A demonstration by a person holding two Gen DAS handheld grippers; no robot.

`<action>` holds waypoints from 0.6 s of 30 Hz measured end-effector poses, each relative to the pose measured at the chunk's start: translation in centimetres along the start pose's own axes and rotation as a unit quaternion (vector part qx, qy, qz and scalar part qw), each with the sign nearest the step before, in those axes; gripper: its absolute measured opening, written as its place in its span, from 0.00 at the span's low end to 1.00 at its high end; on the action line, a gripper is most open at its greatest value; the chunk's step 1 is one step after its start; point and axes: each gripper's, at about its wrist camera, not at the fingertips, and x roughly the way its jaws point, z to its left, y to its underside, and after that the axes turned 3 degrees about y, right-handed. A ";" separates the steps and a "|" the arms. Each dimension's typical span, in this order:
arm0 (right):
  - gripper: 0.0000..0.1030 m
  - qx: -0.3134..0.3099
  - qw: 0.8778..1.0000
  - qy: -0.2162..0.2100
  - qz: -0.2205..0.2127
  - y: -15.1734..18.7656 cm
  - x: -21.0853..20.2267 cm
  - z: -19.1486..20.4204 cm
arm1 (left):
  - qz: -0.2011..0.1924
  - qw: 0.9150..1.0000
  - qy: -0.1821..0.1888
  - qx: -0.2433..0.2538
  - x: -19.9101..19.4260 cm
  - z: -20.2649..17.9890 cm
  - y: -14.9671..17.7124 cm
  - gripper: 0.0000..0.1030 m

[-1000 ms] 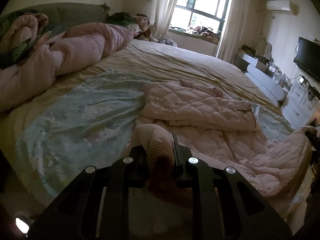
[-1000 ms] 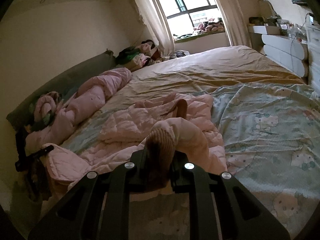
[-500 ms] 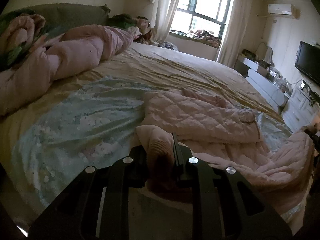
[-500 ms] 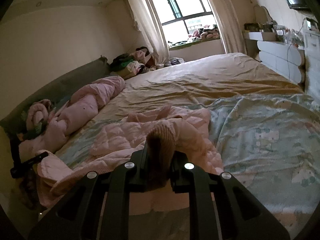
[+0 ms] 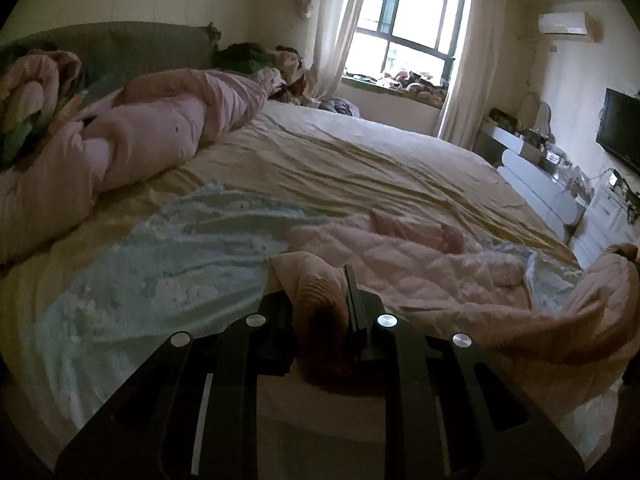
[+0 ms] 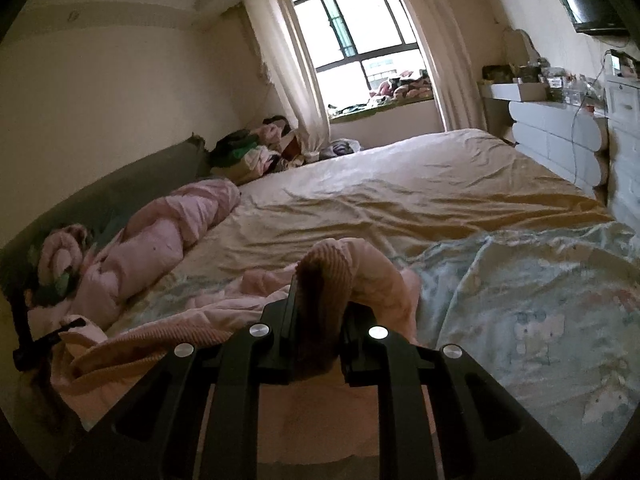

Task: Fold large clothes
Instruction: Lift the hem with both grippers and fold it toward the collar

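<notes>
A large pink quilted jacket (image 5: 420, 256) lies partly folded on the bed, on a pale blue patterned sheet (image 5: 160, 264). My left gripper (image 5: 324, 292) is shut on a ribbed pink edge of the jacket and holds it above the bed. My right gripper (image 6: 320, 292) is shut on another ribbed edge of the same jacket (image 6: 224, 304), lifted too. The jacket hangs stretched between both grippers. The right-held end shows in the left wrist view at the far right (image 5: 608, 280). The left gripper shows dark at the left edge of the right wrist view (image 6: 44, 340).
A rolled pink duvet (image 5: 152, 132) lies along the green headboard (image 6: 120, 188). A yellow bedsheet (image 6: 400, 192) covers the far bed. Clothes are piled by the window (image 6: 256, 148). White drawers (image 6: 560, 132) and a wall television (image 5: 620, 136) stand to the right.
Both grippers have risen and tilted up with the jacket edges in them, so more of the room shows. The jacket's held edge is lifted higher off the bed.
</notes>
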 end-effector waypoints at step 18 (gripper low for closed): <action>0.14 -0.002 0.998 0.056 -0.008 -5.3 8.2 -1.1 | -0.021 0.999 -0.022 0.011 5.8 -0.3 -5.7 0.12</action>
